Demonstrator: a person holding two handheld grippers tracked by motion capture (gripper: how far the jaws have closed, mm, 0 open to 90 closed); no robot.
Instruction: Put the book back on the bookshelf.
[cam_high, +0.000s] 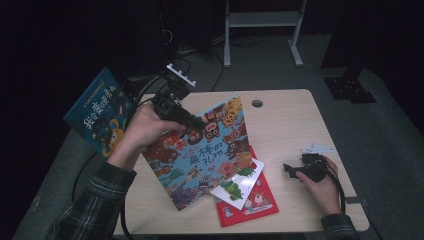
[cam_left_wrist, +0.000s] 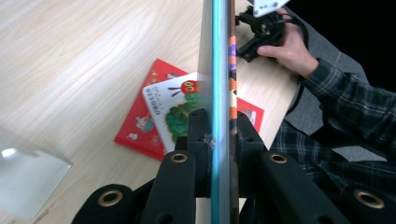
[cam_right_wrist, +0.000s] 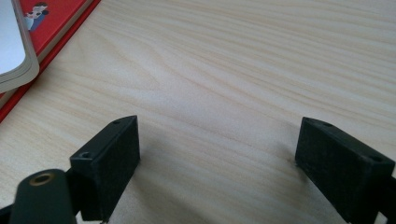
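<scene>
Lift step: left gripper (cam_high: 192, 121) jaws clamped on the colourful monster-covered picture book (cam_high: 207, 150), tilted above the pale wooden table (cam_high: 285, 115) – right gripper (cam_high: 290, 169) jaws apart at 3 o'clock. Next – a clear spot for set-down.

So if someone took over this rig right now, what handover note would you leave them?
Left gripper: shut on the colourful picture book, held lifted and tilted above the table.
Right gripper: open, nothing between the jaws, low over bare tabletop at the right.
White caterpillar book lies on the red book at the front of the table. A blue book stands off the left edge.
Done: the colourful book is picked up. Left: probably setting it down somewhere; the two stacked books are untouched.
</scene>
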